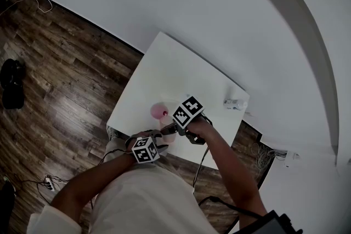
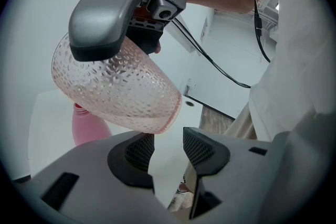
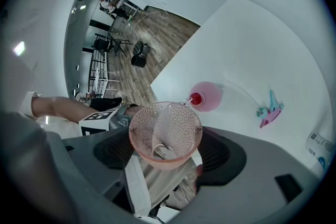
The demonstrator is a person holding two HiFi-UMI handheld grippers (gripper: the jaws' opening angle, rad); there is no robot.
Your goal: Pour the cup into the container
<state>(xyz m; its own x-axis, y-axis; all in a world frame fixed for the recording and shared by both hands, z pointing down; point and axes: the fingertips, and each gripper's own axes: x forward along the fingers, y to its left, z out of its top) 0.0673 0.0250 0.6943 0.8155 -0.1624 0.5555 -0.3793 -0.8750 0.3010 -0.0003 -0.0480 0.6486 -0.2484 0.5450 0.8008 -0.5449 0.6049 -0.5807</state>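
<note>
Currently the pouring step appears to be in hand. On the white table (image 1: 181, 71), the right gripper (image 3: 168, 152) is clamped on the dimpled pink cup (image 3: 165, 131), which is tilted just above the pink bottle (image 3: 206, 96). The left gripper (image 2: 164, 149) stands by, jaws apart and holding nothing. Flow cannot be confirmed. The next move likely calls for a steeper tilt, with the rim kept over the narrow mouth.
</note>
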